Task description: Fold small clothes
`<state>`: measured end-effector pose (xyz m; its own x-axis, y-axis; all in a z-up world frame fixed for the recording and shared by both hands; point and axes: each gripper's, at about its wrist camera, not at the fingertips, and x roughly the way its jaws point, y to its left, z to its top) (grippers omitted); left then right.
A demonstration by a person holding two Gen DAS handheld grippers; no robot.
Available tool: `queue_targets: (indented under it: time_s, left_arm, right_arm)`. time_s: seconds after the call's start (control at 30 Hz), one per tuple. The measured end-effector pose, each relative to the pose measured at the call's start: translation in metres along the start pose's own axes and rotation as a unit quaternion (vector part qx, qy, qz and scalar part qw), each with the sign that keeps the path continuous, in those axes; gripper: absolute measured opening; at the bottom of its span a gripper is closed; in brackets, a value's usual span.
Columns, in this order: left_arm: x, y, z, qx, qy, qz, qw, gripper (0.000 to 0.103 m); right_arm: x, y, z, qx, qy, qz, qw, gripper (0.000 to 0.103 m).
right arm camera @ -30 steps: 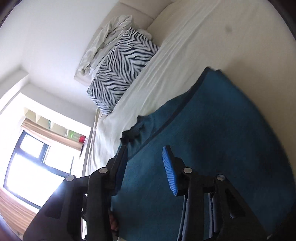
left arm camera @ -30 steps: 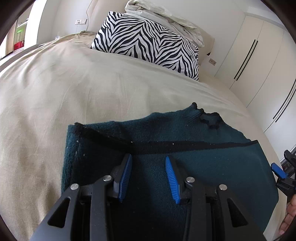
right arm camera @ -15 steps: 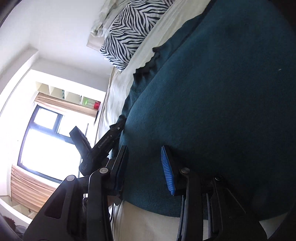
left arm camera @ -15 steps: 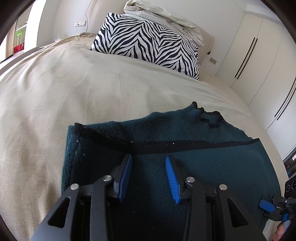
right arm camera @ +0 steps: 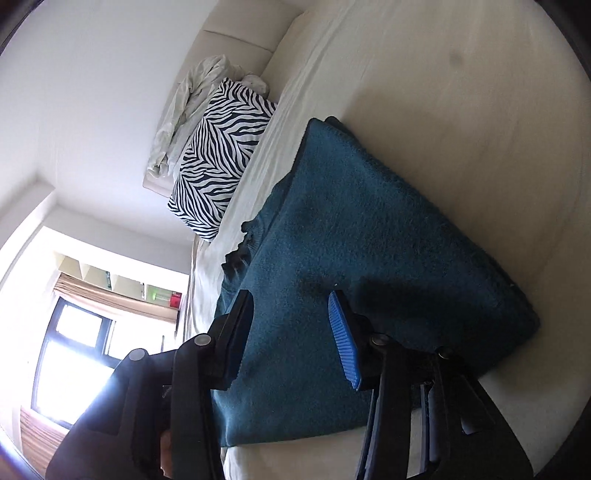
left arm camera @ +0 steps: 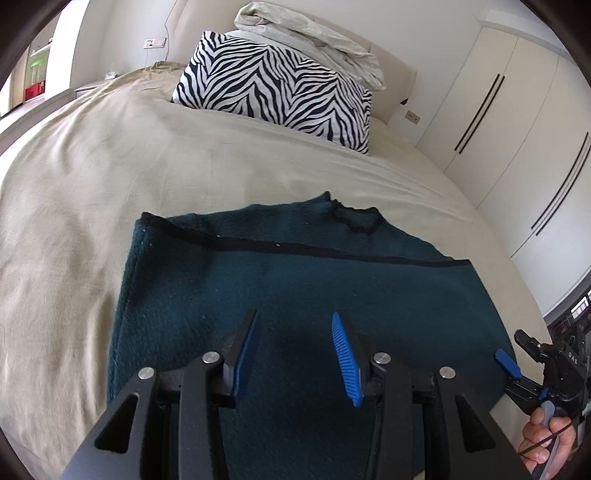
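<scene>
A dark teal knitted sweater [left arm camera: 295,277] lies folded flat on the beige bed sheet [left arm camera: 110,166], neck opening toward the pillow. My left gripper [left arm camera: 294,317] hovers over its near part, open, with nothing between the blue pads. In the right wrist view the sweater [right arm camera: 369,240] runs diagonally across the sheet [right arm camera: 461,110]. My right gripper [right arm camera: 290,297] hangs above its near edge; its jaws are opening and hold nothing. The right gripper [left arm camera: 515,350] also shows at the sweater's right edge in the left wrist view, held by a hand [left arm camera: 546,439].
A zebra-striped pillow [left arm camera: 277,88] leans at the head of the bed under crumpled white bedding [left arm camera: 314,33]. White wardrobe doors [left arm camera: 517,129] stand along the right. A bright window [right arm camera: 74,350] lies beyond the bed's far side.
My left gripper has drawn back and up, so more of the sweater shows. The right gripper swung in over the sweater's right near edge and rolled; its jaws narrowed briefly, then widened again.
</scene>
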<state>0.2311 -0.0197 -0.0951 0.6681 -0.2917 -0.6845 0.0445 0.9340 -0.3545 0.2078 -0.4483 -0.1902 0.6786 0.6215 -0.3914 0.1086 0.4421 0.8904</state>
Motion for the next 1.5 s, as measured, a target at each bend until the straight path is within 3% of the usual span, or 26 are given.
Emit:
queue_targets:
  time_s: [0.13,0.23,0.27,0.33,0.47,0.67,0.7,0.8,0.87,0.93,1.03,1.17,1.27,1.33,1.5]
  left_arm:
    - [-0.012,-0.045,-0.045,0.020,0.033,-0.070,0.9968,0.045]
    - [0.006,-0.051,-0.065,0.030,0.061,-0.050,0.9964,0.045]
    - [0.012,-0.045,-0.069,0.026,0.068,-0.044,0.9964,0.043]
    - [0.010,-0.030,-0.071,0.017,0.064,-0.046,0.9967,0.025]
    - [-0.007,-0.003,-0.072,-0.001,0.057,-0.035,0.9977,0.024]
    - [-0.032,0.042,-0.083,-0.044,0.045,-0.070,0.9955,0.024]
    - [-0.037,0.046,-0.084,-0.045,0.044,-0.052,0.9966,0.026]
    - [-0.051,0.065,-0.088,-0.068,0.039,-0.053,0.9955,0.026]
    - [-0.066,0.071,-0.089,-0.073,0.029,-0.013,0.9968,0.044]
    - [-0.084,0.071,-0.086,-0.074,0.007,-0.009,0.9972,0.049]
    - [-0.103,0.065,-0.077,-0.061,-0.021,-0.002,0.9979,0.064]
    - [-0.095,0.048,-0.067,-0.048,-0.016,-0.021,0.9985,0.064]
    - [-0.078,0.033,-0.062,-0.035,-0.004,-0.028,0.9990,0.064]
    - [-0.064,0.025,-0.056,-0.031,0.005,-0.030,0.9991,0.064]
    - [-0.029,0.007,-0.028,-0.015,0.010,-0.026,0.9995,0.064]
  right_arm:
    - [0.029,0.029,-0.038,-0.003,0.048,0.031,0.998,0.043]
    - [0.049,0.032,-0.067,-0.006,0.093,0.025,0.995,0.043]
    - [0.056,0.030,-0.075,-0.005,0.110,0.020,0.994,0.043]
    - [0.069,0.022,-0.084,-0.010,0.139,0.014,0.990,0.040]
    - [0.060,0.012,-0.075,-0.009,0.117,0.019,0.993,0.038]
    - [0.005,-0.017,-0.043,0.026,0.030,-0.003,0.999,0.039]
    - [-0.008,-0.022,-0.038,0.031,0.012,-0.011,0.999,0.040]
    - [-0.050,-0.036,-0.021,0.057,-0.046,-0.036,0.997,0.041]
    - [-0.078,-0.043,-0.018,0.075,-0.074,-0.045,0.993,0.041]
    - [-0.098,-0.042,-0.020,0.074,-0.091,-0.062,0.991,0.049]
    - [-0.112,-0.036,-0.026,0.061,-0.085,-0.068,0.992,0.056]
    - [-0.110,-0.040,-0.032,0.075,-0.056,-0.045,0.995,0.056]
    - [-0.084,-0.038,-0.039,0.083,-0.033,-0.049,0.995,0.056]
    - [-0.071,-0.042,-0.041,0.102,-0.034,-0.064,0.992,0.056]
    - [-0.053,-0.043,-0.037,0.144,-0.049,-0.051,0.987,0.056]
